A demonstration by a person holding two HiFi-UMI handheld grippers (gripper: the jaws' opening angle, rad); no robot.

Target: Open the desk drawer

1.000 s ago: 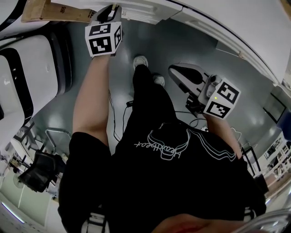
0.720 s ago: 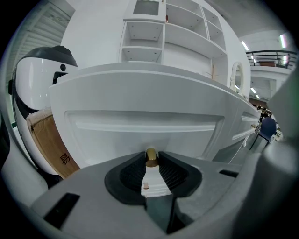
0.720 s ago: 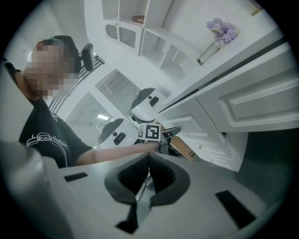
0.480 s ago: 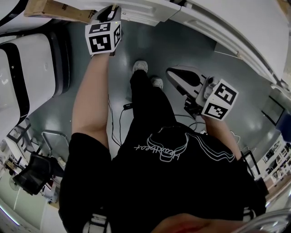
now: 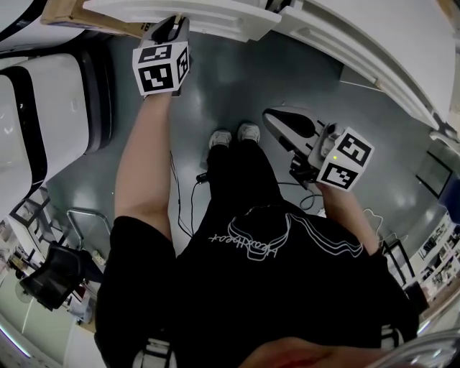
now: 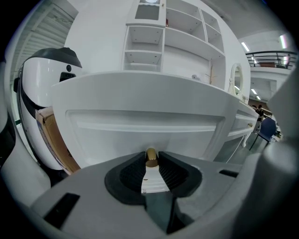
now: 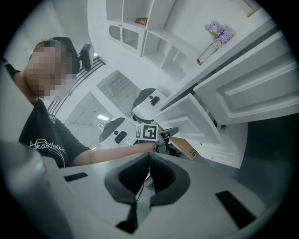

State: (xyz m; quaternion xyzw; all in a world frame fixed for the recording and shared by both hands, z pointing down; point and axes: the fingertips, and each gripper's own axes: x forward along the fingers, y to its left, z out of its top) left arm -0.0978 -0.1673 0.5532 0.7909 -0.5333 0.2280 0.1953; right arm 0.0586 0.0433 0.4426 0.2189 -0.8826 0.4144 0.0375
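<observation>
The white desk drawer point(image 5: 194, 18) stands pulled out from the desk at the top of the head view. Its panelled front point(image 6: 140, 121) fills the left gripper view. My left gripper point(image 6: 151, 161) is shut on the drawer's small brass knob point(image 6: 151, 155), one ribbed pad on each side of it. In the head view that gripper point(image 5: 171, 29) reaches up to the drawer's edge. My right gripper point(image 5: 277, 118) hangs over the grey floor, apart from the desk. Its pads meet at the tips with nothing between them point(image 7: 148, 158). It looks across at the left arm and the open drawer point(image 7: 187, 121).
A white and black rounded machine point(image 5: 43, 108) and a cardboard box point(image 5: 79, 18) stand to the left of the drawer. The white desk point(image 5: 374, 50) runs along the right. Cables point(image 5: 190, 194) lie on the floor by the person's feet point(image 5: 233, 136). Shelves point(image 6: 163, 32) rise above the desk.
The drawer has slid further out with the left gripper still on its knob. The person's feet have stepped back from the desk. The right gripper has drifted back a little too.
</observation>
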